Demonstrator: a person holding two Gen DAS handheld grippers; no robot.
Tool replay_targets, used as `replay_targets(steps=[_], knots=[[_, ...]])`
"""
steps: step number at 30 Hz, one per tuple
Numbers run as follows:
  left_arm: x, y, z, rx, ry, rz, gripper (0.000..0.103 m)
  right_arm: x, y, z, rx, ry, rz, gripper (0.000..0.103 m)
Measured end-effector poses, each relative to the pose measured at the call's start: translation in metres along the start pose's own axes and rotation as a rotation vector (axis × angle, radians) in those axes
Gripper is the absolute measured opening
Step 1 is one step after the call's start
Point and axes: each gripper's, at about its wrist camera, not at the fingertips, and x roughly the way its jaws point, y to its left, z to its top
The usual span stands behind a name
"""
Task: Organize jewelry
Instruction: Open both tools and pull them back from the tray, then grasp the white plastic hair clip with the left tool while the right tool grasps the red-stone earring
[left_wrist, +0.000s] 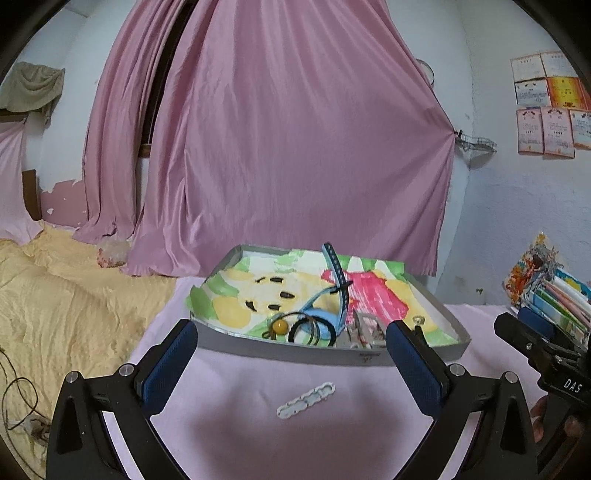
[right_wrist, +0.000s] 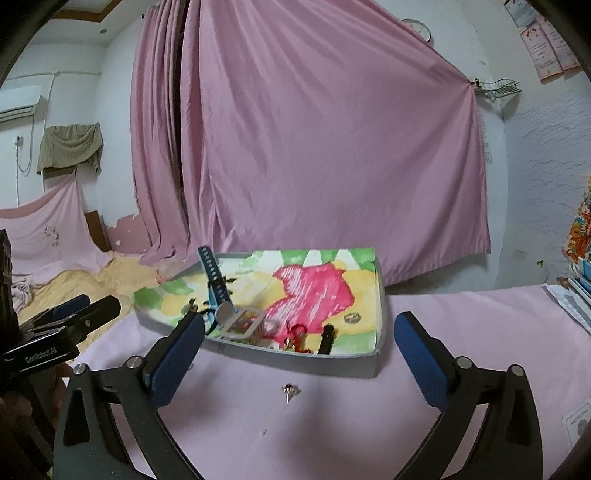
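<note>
Both tools wide open, empty; tray (right_wrist: 295, 363) edge just ahead.

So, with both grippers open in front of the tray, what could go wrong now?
The small earring lies flat on the pink cloth; the wide right gripper may pinch cloth or push it away. The white link bracelet could slip from the left gripper. The blue watch strap overhangs the tray and may snag.

Open pink cloth (right_wrist: 332, 424) before shallow grey cardboard tray (left_wrist: 295, 352); upright blue perforated strap (left_wrist: 334, 266) blocked tray's middle.
</note>
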Motion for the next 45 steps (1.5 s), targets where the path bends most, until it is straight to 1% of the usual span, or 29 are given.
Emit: replay_targets(steps=[4, 10, 14, 17, 19, 26, 30, 32, 34, 35, 36, 37, 39, 41, 42, 43, 44, 45], knots=[[-0.001, 0.002, -0.003, 0.006, 0.022, -0.001, 0.102, 0.001, 0.000, -0.005, -0.005, 0.031, 0.003, 0.101], [0.006, 0.002, -0.009, 0.038, 0.091, -0.006, 0.102, 0.006, -0.002, -0.009, -0.002, 0.092, 0.015, 0.101], [0.015, 0.004, -0.015, 0.064, 0.163, 0.005, 0.102, 0.015, -0.005, -0.011, 0.006, 0.161, 0.005, 0.101], [0.022, 0.006, -0.017, 0.066, 0.215, 0.006, 0.102, 0.022, -0.007, -0.012, 0.016, 0.211, 0.006, 0.101], [0.027, 0.007, -0.018, 0.067, 0.250, 0.006, 0.102, 0.029, -0.008, -0.015, 0.018, 0.257, -0.010, 0.101], [0.043, 0.006, -0.023, 0.095, 0.345, 0.017, 0.102, 0.049, -0.010, -0.020, 0.008, 0.360, 0.003, 0.101], [0.053, 0.004, -0.025, 0.102, 0.394, 0.010, 0.102, 0.062, -0.006, -0.024, -0.017, 0.413, -0.015, 0.101], [0.057, 0.003, -0.025, 0.110, 0.413, 0.006, 0.102, 0.067, -0.004, -0.025, -0.026, 0.434, -0.018, 0.095], [0.062, 0.001, -0.026, 0.119, 0.441, -0.006, 0.102, 0.071, -0.002, -0.026, -0.041, 0.454, -0.024, 0.080], [0.064, 0.000, -0.027, 0.122, 0.453, -0.011, 0.102, 0.075, -0.001, -0.026, -0.048, 0.469, -0.025, 0.076], [0.066, -0.001, -0.028, 0.125, 0.465, -0.016, 0.102, 0.079, 0.000, -0.027, -0.052, 0.486, -0.019, 0.069], [0.067, -0.002, -0.028, 0.130, 0.478, -0.022, 0.101, 0.081, 0.001, -0.028, -0.053, 0.499, -0.012, 0.064], [0.070, -0.003, -0.030, 0.136, 0.497, -0.034, 0.093, 0.084, 0.002, -0.028, -0.053, 0.512, -0.001, 0.062], [0.073, -0.004, -0.030, 0.141, 0.513, -0.038, 0.089, 0.086, 0.003, -0.029, -0.054, 0.520, 0.006, 0.055], [0.074, -0.004, -0.031, 0.142, 0.521, -0.040, 0.087, 0.088, 0.004, -0.029, -0.056, 0.527, 0.013, 0.050], [0.074, -0.005, -0.030, 0.146, 0.522, -0.036, 0.086, 0.089, 0.005, -0.030, -0.059, 0.532, 0.018, 0.047], [0.075, -0.006, -0.030, 0.149, 0.523, -0.039, 0.081, 0.090, 0.005, -0.030, -0.061, 0.535, 0.023, 0.047], [0.075, -0.006, -0.029, 0.152, 0.523, -0.041, 0.080, 0.090, 0.006, -0.031, -0.063, 0.537, 0.027, 0.046]])
